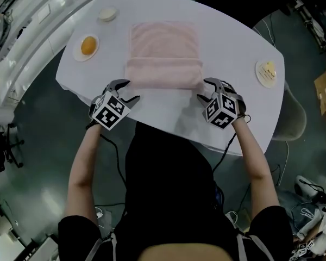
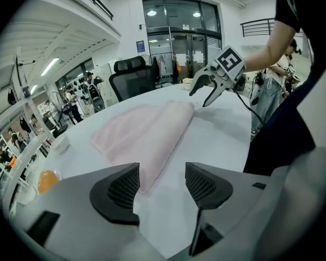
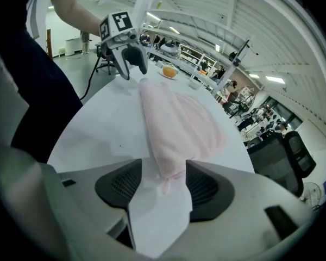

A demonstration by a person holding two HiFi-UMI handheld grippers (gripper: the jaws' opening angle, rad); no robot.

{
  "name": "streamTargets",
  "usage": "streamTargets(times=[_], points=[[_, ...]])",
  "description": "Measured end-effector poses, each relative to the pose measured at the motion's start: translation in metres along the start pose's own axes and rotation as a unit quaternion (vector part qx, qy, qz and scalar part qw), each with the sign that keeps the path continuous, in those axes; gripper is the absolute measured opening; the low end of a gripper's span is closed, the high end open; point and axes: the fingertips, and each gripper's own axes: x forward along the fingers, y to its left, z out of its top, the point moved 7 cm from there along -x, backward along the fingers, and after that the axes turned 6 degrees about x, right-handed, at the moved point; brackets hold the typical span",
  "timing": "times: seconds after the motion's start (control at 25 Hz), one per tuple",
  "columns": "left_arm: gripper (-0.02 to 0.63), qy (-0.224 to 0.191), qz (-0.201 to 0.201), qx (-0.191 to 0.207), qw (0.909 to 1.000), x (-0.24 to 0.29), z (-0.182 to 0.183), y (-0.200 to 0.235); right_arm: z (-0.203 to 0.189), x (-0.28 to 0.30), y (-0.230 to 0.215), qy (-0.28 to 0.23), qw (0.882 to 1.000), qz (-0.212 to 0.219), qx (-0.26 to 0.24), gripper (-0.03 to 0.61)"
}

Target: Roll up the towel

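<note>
A pink towel [image 1: 164, 42] lies flat on the white table [image 1: 233, 42], its near end rolled into a thick band [image 1: 163, 73]. My left gripper [image 1: 131, 90] stands open just off the roll's left end. In the left gripper view the towel's [image 2: 146, 132] corner reaches just ahead of the left pad, untouched by the left gripper [image 2: 162, 186]. My right gripper [image 1: 202, 89] is open at the roll's right end. In the right gripper view the towel's [image 3: 176, 118] end lies between the right gripper's [image 3: 164, 186] jaws, with gaps to both pads.
A plate with an orange item [image 1: 87, 47] and a small bowl [image 1: 107, 14] sit at the table's far left. A plate with a yellow item [image 1: 267, 72] sits at the right. The table's near edge [image 1: 174, 132] runs close behind both grippers.
</note>
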Motion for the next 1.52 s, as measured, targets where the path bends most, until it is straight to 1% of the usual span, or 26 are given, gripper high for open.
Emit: streamTargets(times=[0.16, 0.36, 0.48, 0.76, 0.8, 0.84, 0.92, 0.96, 1.08, 1.28, 1.4, 1.52], points=[[0.270, 0.017, -0.004, 0.016, 0.9997, 0.013, -0.001, -0.002, -0.006, 0.010, 0.006, 0.005, 1.000, 0.014, -0.007, 0.265], [0.268, 0.040, -0.031, 0.036, 0.9981, 0.029, -0.005, -0.001, -0.007, 0.024, 0.007, 0.013, 0.999, 0.033, -0.012, 0.265], [0.270, 0.042, -0.041, 0.033, 0.9977, 0.037, -0.005, 0.005, -0.010, 0.032, 0.005, 0.019, 0.999, 0.043, -0.010, 0.265], [0.269, 0.048, -0.064, 0.032, 0.9963, 0.058, -0.001, 0.024, -0.006, 0.048, -0.017, 0.016, 0.998, 0.052, 0.011, 0.264], [0.270, 0.048, -0.069, 0.033, 0.9959, 0.060, -0.001, 0.026, -0.006, 0.050, -0.020, 0.017, 0.998, 0.053, 0.012, 0.254], [0.269, 0.049, -0.073, 0.035, 0.9955, 0.062, -0.001, 0.028, -0.005, 0.052, -0.024, 0.017, 0.998, 0.052, 0.013, 0.214], [0.268, 0.052, -0.081, 0.045, 0.9943, 0.065, -0.001, 0.033, -0.003, 0.056, -0.029, 0.018, 0.998, 0.050, 0.016, 0.188], [0.260, 0.056, -0.080, 0.054, 0.9938, 0.065, -0.002, 0.036, -0.002, 0.058, -0.031, 0.019, 0.998, 0.050, 0.019, 0.148], [0.138, 0.067, -0.071, 0.083, 0.9917, 0.064, -0.005, 0.044, 0.002, 0.062, -0.033, 0.018, 0.998, 0.050, 0.019, 0.126], [0.091, 0.070, -0.077, 0.114, 0.9880, 0.059, -0.003, 0.048, 0.005, 0.058, -0.034, 0.010, 0.999, 0.037, 0.008, 0.083], [0.064, 0.066, -0.075, 0.121, 0.9876, 0.054, 0.001, 0.050, 0.008, 0.054, -0.036, 0.005, 1.000, 0.031, 0.005, 0.063], [0.052, 0.066, -0.074, 0.125, 0.9872, 0.050, 0.004, 0.051, 0.010, 0.047, -0.038, 0.000, 1.000, 0.023, 0.004, 0.060]])
